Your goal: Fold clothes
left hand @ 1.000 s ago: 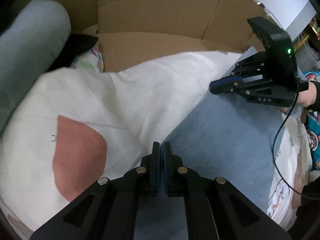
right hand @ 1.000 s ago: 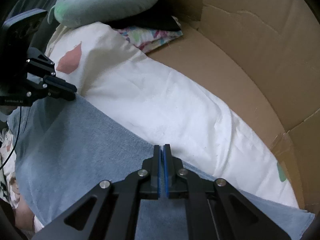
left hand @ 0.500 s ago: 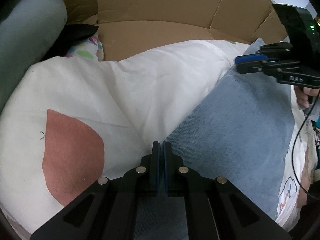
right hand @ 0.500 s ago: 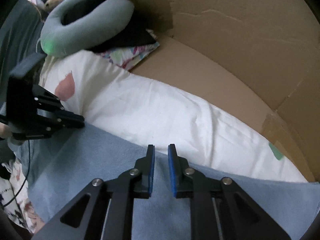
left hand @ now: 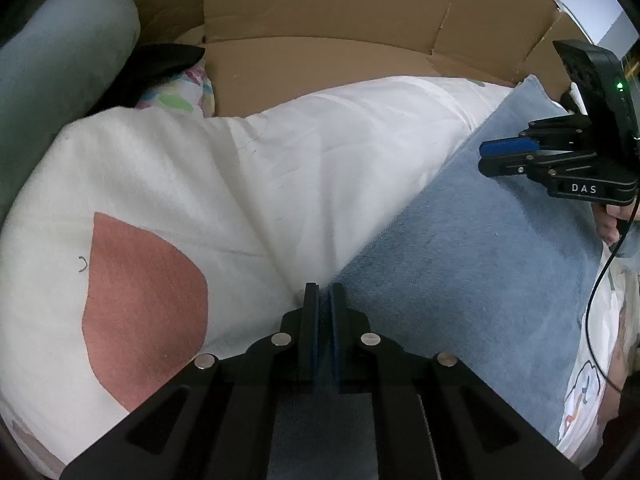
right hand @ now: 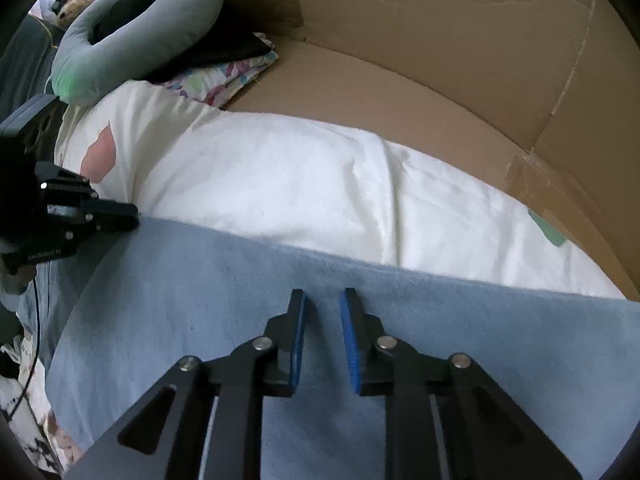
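Left wrist view: left gripper (left hand: 324,300) pinches the near edge of the flat blue terry-cloth garment (left hand: 480,264), jaws starting to part. Left of it, white bedding with a rust-pink patch (left hand: 144,304); a grey-green neck pillow (left hand: 60,80) beyond. A hand (left hand: 610,224) shows only here.

Right wrist view: right gripper (right hand: 322,300) has its jaws spreading, empty, above the garment. Only here: the pillow's ring shape and brown cardboard wall (right hand: 440,40) ahead.
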A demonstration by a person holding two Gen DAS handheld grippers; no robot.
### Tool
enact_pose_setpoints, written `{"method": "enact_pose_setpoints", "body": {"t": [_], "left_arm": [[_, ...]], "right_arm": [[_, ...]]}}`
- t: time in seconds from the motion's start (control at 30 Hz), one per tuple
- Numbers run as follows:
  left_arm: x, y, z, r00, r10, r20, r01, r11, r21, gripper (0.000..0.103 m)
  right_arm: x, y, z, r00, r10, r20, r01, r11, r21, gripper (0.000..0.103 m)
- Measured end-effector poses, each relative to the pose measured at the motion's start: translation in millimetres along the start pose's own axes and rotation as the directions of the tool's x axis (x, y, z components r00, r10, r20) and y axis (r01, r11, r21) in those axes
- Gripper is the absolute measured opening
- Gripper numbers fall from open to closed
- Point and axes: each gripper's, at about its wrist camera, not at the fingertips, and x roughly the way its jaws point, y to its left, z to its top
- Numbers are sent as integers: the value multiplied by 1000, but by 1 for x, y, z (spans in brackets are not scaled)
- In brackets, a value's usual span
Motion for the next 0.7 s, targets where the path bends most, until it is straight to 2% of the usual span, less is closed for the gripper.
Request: {"method": "enact_pose_setpoints", "body": {"t": [0.23, 0.4, 0.7], "left_arm": [[-1, 8, -2, 999, -30, 10, 31, 998, -59, 8], [-6, 4, -5, 1000, 4, 24, -3, 999, -42, 10], [-38, -2, -6, 996, 50, 72, -45, 996, -75, 14]], "right_arm": [[1, 4, 2, 999, -10, 43, 10, 1000, -8, 21], [2, 12, 9, 997, -38, 70, 41, 998, -51, 22], [-10, 10, 12, 1000, -21, 15, 21, 998, -53, 22]]}}
